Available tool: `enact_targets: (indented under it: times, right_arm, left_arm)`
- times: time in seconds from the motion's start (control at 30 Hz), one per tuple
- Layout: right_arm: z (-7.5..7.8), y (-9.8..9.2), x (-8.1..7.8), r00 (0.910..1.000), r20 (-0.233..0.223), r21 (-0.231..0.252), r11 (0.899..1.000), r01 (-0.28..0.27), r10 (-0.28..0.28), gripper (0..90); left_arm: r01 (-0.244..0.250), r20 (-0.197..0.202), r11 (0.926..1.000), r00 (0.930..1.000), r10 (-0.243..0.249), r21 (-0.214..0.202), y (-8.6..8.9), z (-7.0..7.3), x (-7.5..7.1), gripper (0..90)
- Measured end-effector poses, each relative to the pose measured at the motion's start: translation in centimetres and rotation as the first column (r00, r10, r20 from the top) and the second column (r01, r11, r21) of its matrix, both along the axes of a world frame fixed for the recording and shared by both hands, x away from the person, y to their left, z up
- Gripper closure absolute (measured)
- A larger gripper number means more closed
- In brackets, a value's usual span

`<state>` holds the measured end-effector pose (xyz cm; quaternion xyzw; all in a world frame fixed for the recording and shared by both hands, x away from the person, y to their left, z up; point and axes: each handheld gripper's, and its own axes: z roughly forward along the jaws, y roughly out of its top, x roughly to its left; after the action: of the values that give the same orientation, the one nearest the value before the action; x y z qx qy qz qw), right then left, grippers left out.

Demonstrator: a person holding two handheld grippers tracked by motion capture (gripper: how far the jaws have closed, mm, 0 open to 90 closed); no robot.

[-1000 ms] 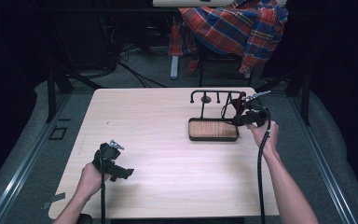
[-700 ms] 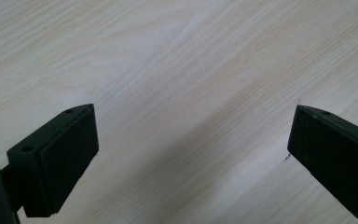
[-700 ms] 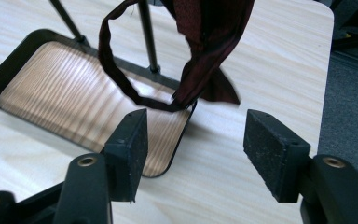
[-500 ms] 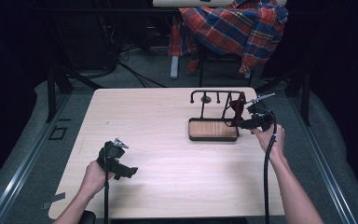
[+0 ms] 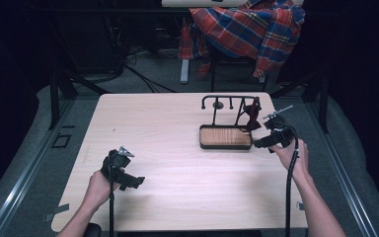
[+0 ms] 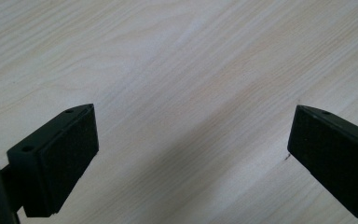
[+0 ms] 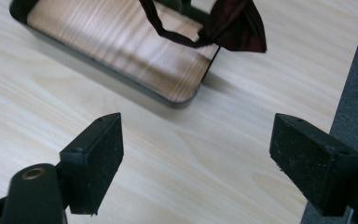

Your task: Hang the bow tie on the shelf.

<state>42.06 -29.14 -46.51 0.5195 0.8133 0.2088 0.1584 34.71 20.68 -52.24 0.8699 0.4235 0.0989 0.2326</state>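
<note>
A stand with a wooden base (image 5: 225, 137) and a black hook rail (image 5: 229, 98) sits on the table's right half. A dark red fabric loop (image 5: 251, 109) hangs from the rail's right end. My right gripper (image 5: 262, 143) hovers just right of the base, apart from it. Its jaws have just been opening and now stand open with nothing between them. In the right gripper view, the right gripper (image 7: 198, 135) looks at the base corner (image 7: 121, 51) and the hanging loop (image 7: 235, 23). My left gripper (image 5: 131, 180) rests low near the front left, and in its own view the left gripper (image 6: 193, 123) stands open over bare wood.
The table's right edge (image 5: 288, 163) runs close beside my right hand, with grey floor beyond it. A plaid cloth (image 5: 246, 29) hangs over a chair behind the table. Cables lie on the floor (image 5: 143, 79) at the back.
My right gripper has drawn back from the rail toward the near right, and its jaws have spread. The dark red loop stays hanging on the rail. The left gripper has barely moved.
</note>
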Motion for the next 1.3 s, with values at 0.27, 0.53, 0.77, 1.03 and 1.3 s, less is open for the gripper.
enact_targets:
  times: [0.27,0.53,0.77,1.03,1.3]
  right_arm:
    - [-0.5,0.0,-1.5,0.9993,-0.032,-0.002,1.0,-0.019,0.019,15.1]
    - [-1.5,1.7,-3.1,0.9937,-0.079,-0.041,0.996,-0.083,0.079,14.5]
    - [-2.6,2.2,-3.9,0.9846,-0.138,-0.062,0.991,-0.117,0.107,14.2]
    - [-4.0,1.6,-5.2,0.9727,-0.202,-0.065,0.99,-0.129,0.113,13.5]
    - [-5.0,1.5,-5.9,0.964,-0.236,-0.084,0.986,-0.146,0.123,13.4]
  left_arm:
    - [-0.002,0.002,1.0,1.0,0.002,-0.005,0.1,0.0,-0.1,1.9]
    - [0.002,0.003,1.0,1.0,-0.002,-0.006,0.0,0.1,-0.2,1.8]
    - [0.004,-0.001,0.9999,1.0,-0.004,-0.009,0.1,0.1,-0.2,1.7]
    - [0.006,0.004,1.0,1.0,-0.006,-0.003,0.1,0.1,-0.2,1.9]
    - [0.004,0.005,0.9998,1.0,-0.004,0.018,0.0,0.1,-0.2,2.3]
